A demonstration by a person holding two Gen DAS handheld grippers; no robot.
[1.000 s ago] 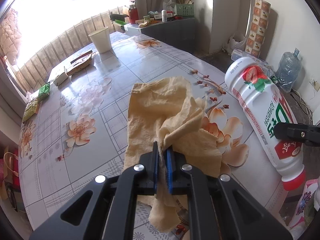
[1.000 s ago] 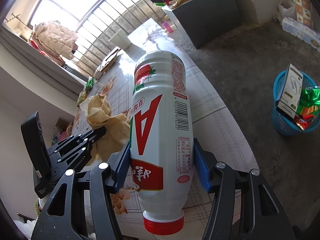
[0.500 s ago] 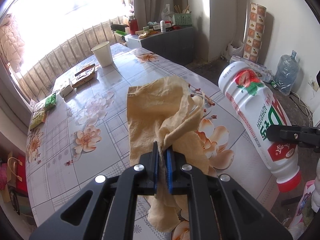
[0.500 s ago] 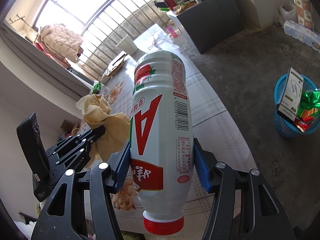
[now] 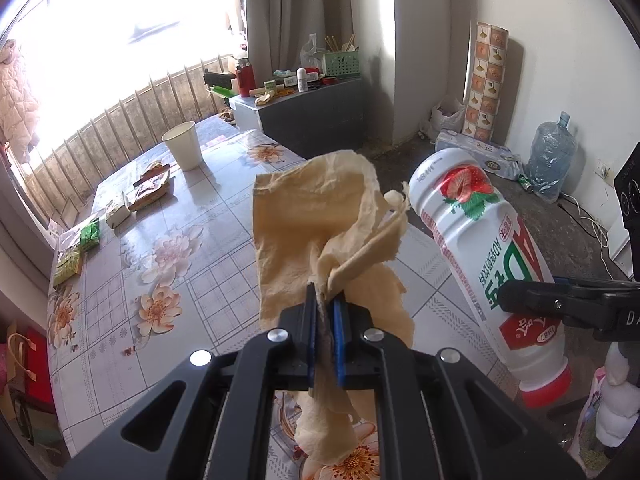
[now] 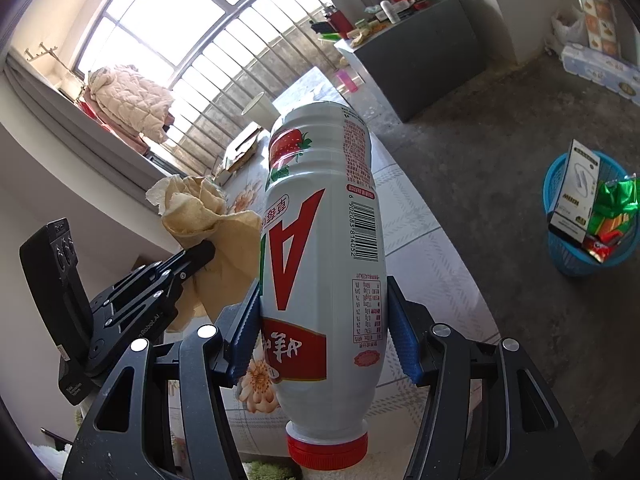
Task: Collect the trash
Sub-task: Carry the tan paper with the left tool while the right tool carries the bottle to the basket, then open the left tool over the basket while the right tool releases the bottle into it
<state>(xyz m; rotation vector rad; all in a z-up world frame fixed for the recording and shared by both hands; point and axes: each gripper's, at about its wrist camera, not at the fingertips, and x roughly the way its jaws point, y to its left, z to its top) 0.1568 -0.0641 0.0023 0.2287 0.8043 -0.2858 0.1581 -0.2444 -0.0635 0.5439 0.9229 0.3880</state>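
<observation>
My left gripper (image 5: 325, 303) is shut on a crumpled tan paper towel (image 5: 320, 224), which hangs clear above the floral table (image 5: 172, 264). In the right wrist view the same towel (image 6: 208, 216) shows at the left, held by the left gripper (image 6: 206, 252). My right gripper (image 6: 322, 316) is shut on a big white drink bottle (image 6: 320, 240) with a red cap (image 6: 327, 446) and a strawberry label, its cap end toward the camera. The bottle (image 5: 480, 248) also appears at the right of the left wrist view, lifted off the table.
A blue bin (image 6: 584, 216) with boxes and wrappers stands on the floor at the right. On the table lie a white paper cup (image 5: 182, 150), snack wrappers (image 5: 152, 184) and green packets (image 5: 76, 248). A grey cabinet (image 5: 312, 116) and a water jug (image 5: 552, 160) stand beyond.
Both grippers have risen with their loads. The paper towel has lifted off the tabletop, and the bottle has come up and away from the table edge.
</observation>
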